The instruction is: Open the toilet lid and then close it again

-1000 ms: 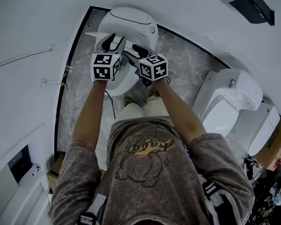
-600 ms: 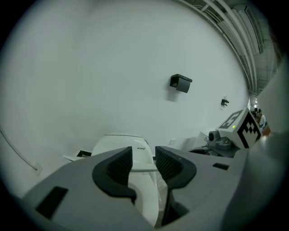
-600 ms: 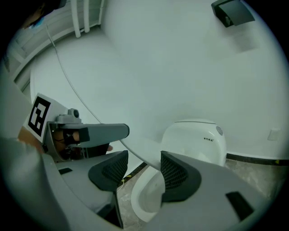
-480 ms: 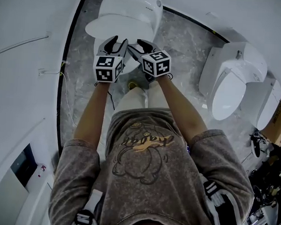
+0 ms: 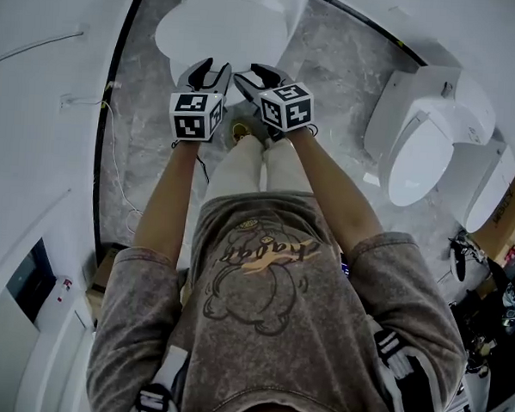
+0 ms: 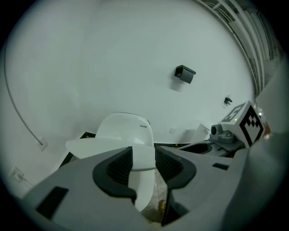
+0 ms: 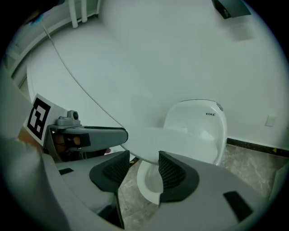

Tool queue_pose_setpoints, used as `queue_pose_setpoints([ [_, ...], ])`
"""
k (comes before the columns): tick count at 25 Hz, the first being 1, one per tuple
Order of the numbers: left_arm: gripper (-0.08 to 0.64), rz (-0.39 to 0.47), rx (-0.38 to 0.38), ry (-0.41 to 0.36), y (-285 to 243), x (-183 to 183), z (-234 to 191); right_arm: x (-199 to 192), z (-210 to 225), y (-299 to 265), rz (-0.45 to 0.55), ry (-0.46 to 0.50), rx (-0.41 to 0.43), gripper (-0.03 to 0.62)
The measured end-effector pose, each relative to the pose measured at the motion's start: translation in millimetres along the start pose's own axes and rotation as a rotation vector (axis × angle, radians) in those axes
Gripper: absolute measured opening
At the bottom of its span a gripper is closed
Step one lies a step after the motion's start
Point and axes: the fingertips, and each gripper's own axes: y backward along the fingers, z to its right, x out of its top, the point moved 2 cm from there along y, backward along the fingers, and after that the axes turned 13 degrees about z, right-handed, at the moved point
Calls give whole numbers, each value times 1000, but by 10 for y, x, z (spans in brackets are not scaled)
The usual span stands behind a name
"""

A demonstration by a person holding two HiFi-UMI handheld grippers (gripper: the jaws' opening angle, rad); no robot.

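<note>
A white toilet stands at the top of the head view. Its oval lid lies nearly level over the bowl. My left gripper and right gripper hang side by side just in front of the lid's front rim. Both point down at it. Each has its jaws apart and has just been closing a little. No pad presses on anything. In the left gripper view the lid shows beyond the left gripper. In the right gripper view the lid shows beyond the right gripper.
A second toilet and a third fixture stand to the right on the grey marble floor. A thin cable runs along the left wall. The person's shoe is below the grippers. A black box hangs on the wall.
Both grippers have drawn back from over the toilet toward the person and sunk. The toilet has slid to the top edge of the head view, and its lid now shows as a fuller oval.
</note>
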Motion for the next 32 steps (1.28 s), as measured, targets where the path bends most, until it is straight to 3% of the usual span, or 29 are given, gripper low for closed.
queue_pose_setpoints([
  [13,156,-101,75,118,164,-1034,-143,-898,10,-110,-144,-63,33,173],
  [20,25,-167,181,142,156,-1736,-427,-1498,163,-285,-242,-35,21,116],
  [24,20,-197,188,140,97,-2102,-512,-1809,271,-395,-275,-17,10,88],
  [32,13,-216,231,214,-99,-2766,-655,-2363,529,-587,-293,-40,-21,77],
])
